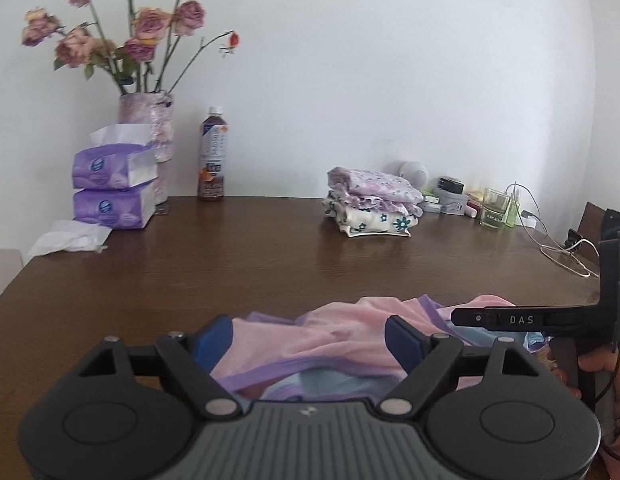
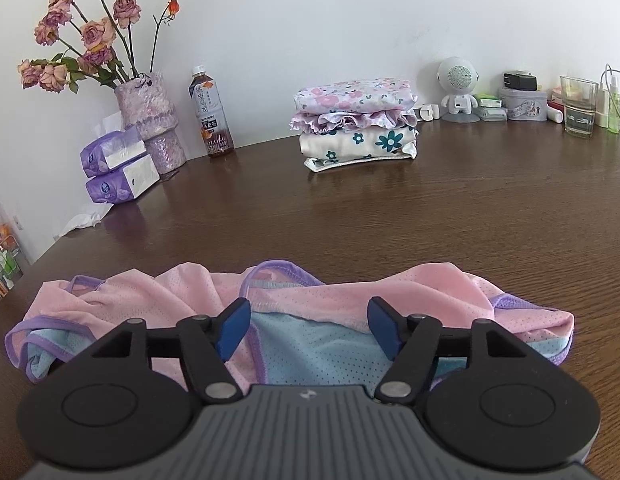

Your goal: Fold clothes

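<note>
In the left wrist view my left gripper (image 1: 310, 338) is spread wide over the crumpled pink mesh garment with purple trim (image 1: 329, 344) at six o'clock on the brown wooden table (image 1: 270, 248); I'd pinch hem only. In the right wrist view my right gripper (image 2: 306, 330) gapes too, and the garment's long axis runs nine to three.

Left gripper (image 1: 308, 338): black linkage arms, silver pivot screws, blue pads (image 1: 403, 342) on the jaws.
Body behind the jaws: ribbed grey plate, two round black discs.
Right gripper (image 2: 306, 330): same build; side-on in the left wrist view, a black bar marked "DAS".
</note>
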A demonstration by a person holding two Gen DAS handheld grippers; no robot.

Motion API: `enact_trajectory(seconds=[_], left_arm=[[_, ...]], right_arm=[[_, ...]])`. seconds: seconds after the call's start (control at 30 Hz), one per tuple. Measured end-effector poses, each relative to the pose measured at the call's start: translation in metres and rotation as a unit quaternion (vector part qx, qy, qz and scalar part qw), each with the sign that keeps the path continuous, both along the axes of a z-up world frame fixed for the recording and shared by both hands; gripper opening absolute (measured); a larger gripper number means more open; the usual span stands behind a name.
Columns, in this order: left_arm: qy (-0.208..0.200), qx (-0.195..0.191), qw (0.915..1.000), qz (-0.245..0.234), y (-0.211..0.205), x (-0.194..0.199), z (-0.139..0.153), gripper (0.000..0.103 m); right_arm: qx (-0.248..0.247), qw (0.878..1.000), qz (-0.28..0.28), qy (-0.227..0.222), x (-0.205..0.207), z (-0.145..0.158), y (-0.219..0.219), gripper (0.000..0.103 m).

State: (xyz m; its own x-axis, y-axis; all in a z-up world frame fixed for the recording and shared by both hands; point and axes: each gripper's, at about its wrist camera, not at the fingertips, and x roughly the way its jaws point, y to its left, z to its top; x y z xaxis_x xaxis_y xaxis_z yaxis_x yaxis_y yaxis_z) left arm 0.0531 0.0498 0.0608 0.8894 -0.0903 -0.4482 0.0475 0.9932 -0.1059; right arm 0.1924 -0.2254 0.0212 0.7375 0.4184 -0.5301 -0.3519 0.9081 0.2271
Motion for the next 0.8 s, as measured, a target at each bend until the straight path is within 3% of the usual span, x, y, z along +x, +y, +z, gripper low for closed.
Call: enact_trajectory(seconds=[0.33, 0.8], left_arm=[[0.04, -0.006, 0.9991, 0.011, -0.018, 0.039, -0.018, 0.083], [0.064, -0.026, 0.9974, 0.021, -0.015, 0.059, -0.042, 0.087]], right_arm=[[0.001, 1.0, 0.001, -0.012, -0.007, 0.003, -0.003, 0.067], [-0.001, 1.0, 0.013, -0.006, -0.009, 0.003, -0.001, 0.074]])
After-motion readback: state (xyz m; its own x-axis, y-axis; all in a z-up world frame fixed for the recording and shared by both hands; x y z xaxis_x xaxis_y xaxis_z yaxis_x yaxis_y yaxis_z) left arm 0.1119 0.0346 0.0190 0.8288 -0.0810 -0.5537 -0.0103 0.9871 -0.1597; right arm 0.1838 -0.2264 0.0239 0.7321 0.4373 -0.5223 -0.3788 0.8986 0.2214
